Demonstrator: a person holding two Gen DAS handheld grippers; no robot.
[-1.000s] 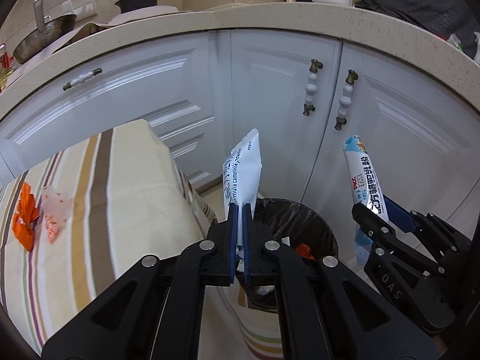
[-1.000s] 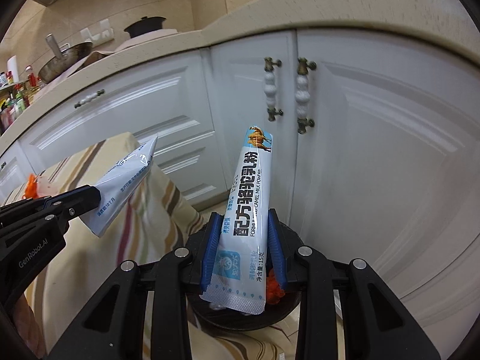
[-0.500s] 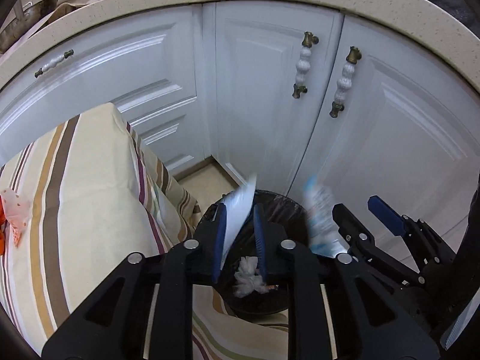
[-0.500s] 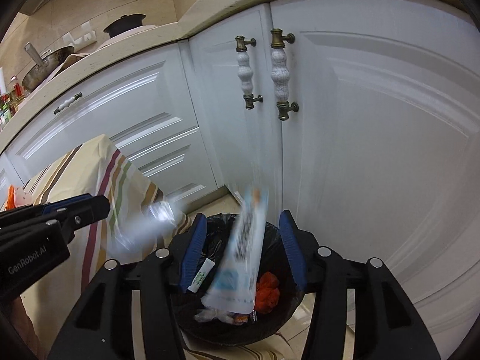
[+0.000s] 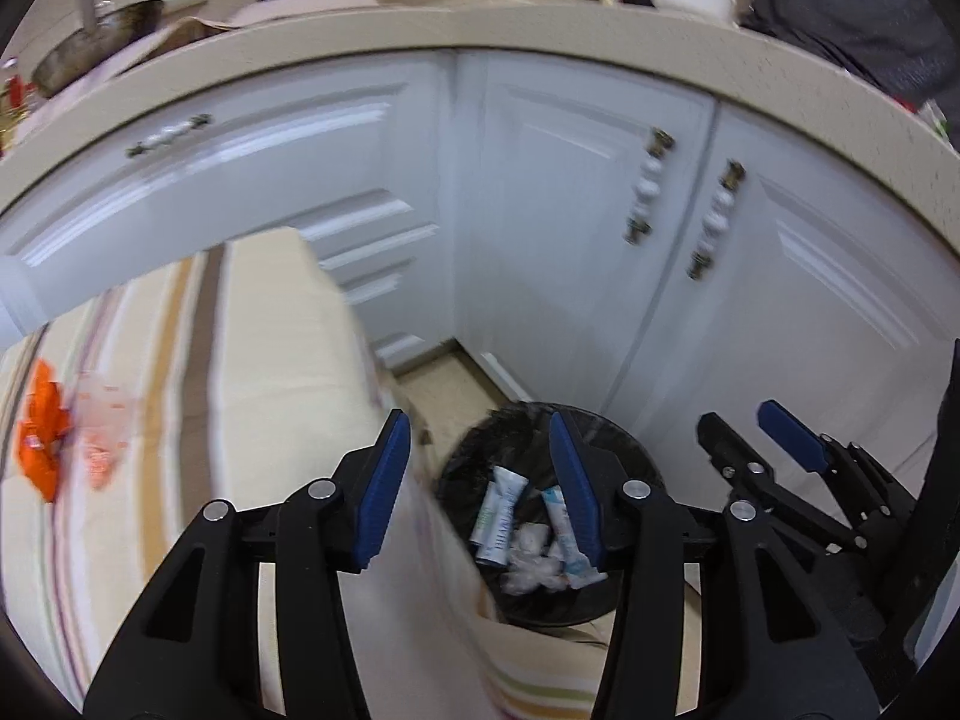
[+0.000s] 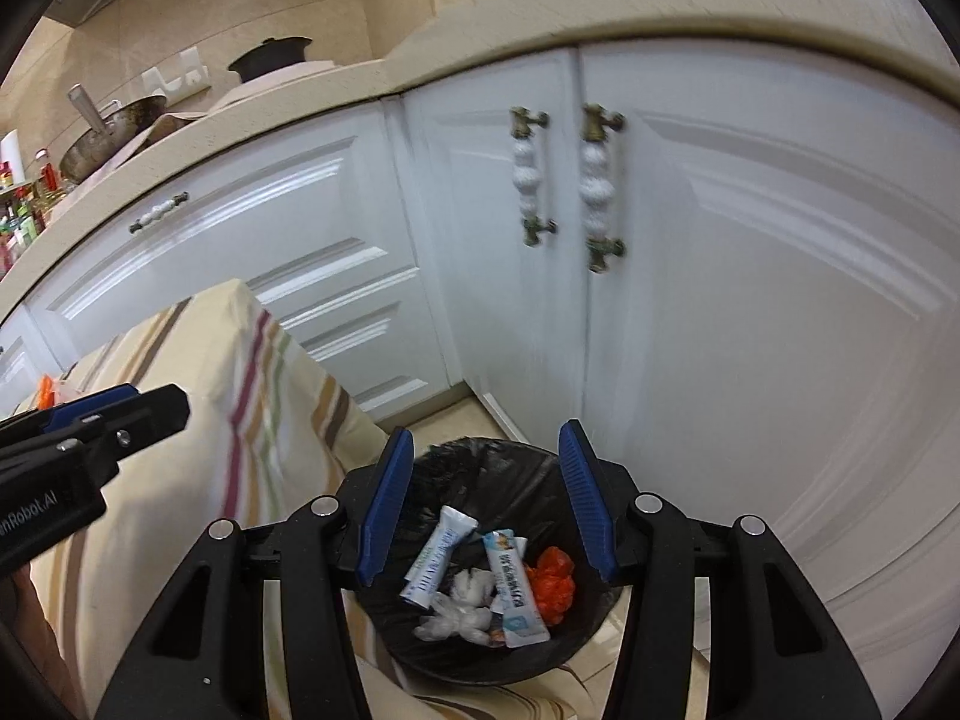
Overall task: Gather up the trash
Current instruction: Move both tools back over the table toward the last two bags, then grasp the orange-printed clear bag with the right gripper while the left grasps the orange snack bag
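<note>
**Both claws spread wide above a lined bin holding the sachets**

While both grippers are held over the bin, nothing is clamped in either of them. The left gripper (image 5: 480,486) is seen with its ribbed blue pads set wide apart, and the right gripper (image 6: 487,498) is spread in the same way, empty.

A round trash bin (image 6: 420,648) lined with a crinkled, glossy black bag is seen on the floor, close against smooth white panelled cabinet doors (image 6: 750,300). Two beaded white handles (image 6: 594,186) with dull brass ends are fixed upright on the doors. A soft striped cloth (image 5: 252,372) in cream, brown, maroon and green is draped over a surface just beside the bin.

Inside the bin, two flat, slim foil sachets are found. The first sachet (image 6: 438,558), white with pale print, is laid with its long axis running from lower left to upper right in the right wrist view. The second sachet (image 6: 515,588), blue and white with bold characters, is laid beside it, its long axis tipped the other way, from upper left to lower right. Crumpled white tissue (image 6: 465,606) is packed between and below them, and a scrunched orange wrapper (image 6: 552,582) is lodged against the right wall.

On the cloth, well apart from the bin, an orange scrap (image 5: 42,426) and a pale translucent wrapper (image 5: 102,438) are left, both blurred.
</note>
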